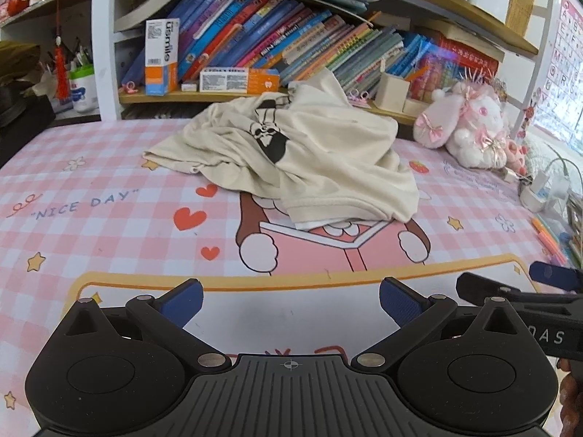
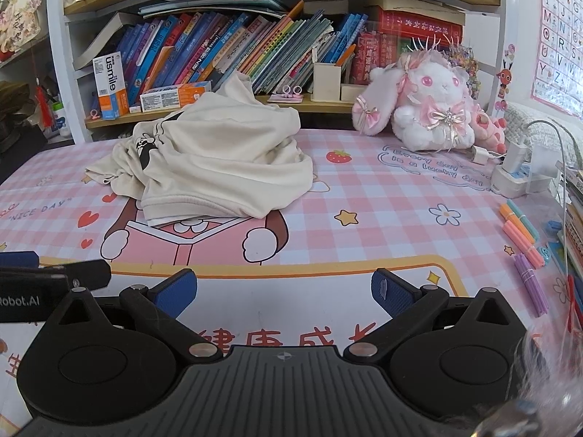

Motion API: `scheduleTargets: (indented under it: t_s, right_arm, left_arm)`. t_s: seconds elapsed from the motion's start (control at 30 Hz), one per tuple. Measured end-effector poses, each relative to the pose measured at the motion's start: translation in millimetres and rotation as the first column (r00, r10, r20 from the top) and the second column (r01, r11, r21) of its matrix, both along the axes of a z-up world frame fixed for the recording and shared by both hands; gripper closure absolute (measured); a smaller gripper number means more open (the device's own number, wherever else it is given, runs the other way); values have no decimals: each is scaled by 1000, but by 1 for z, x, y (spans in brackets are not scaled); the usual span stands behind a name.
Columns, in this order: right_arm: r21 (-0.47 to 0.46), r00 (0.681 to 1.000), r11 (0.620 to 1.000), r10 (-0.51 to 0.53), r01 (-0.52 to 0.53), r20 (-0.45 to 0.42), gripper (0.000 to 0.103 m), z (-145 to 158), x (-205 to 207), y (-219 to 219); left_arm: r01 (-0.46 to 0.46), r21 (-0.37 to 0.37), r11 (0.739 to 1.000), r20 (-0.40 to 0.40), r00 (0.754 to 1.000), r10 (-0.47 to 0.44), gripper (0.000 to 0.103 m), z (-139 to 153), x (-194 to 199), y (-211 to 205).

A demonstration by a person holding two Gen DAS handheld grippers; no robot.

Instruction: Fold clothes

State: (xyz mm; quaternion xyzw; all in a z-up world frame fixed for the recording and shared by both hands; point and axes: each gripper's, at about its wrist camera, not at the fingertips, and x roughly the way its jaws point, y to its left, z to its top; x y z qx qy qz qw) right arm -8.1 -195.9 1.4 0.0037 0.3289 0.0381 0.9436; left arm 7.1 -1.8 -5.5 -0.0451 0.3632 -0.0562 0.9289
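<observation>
A cream T-shirt with a black print lies crumpled in a heap at the far middle of the pink checked desk mat, leaning against the bookshelf. In the right wrist view the same cream T-shirt sits left of centre. My left gripper is open near the front edge, well short of the shirt, with nothing between its blue pads. My right gripper is open too, beside the left one, and holds nothing. Each gripper's tip shows at the edge of the other's view.
A shelf of books runs behind the shirt. A pink and white plush rabbit sits at the back right, beside a power strip with chargers. Coloured pens and stacked books lie along the right edge.
</observation>
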Motion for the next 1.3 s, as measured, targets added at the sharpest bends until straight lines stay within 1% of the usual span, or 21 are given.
scheduleTargets:
  t_s: [0.17,0.5,1.03,1.17,1.3]
  right_arm:
    - [2,1000,1000,3,-3,1,0,1,0,-1]
    - [6,1000,1000,8,-8,4,0,2,-3,0]
    - [9,1000,1000,20,-20,-11,0,0,-1,3]
    - [12,999,999,33,-32,-9,0,1,-1,5]
    - [14,999,999,35,-35,-11,0,1,-1,5]
  left_arm:
    - [-1,-3,1000,-9,1000,1,0,-1,0,1]
    - [-13,22,1000,4,1000,13,0,1,-2,-1]
    - [-19,4,1000,22,1000,19,0,2,-3,3]
    - [-38,26,999,25,999,38,0,4,-3,4]
    - [-35,25,999,21,999,34,0,3,-2,4]
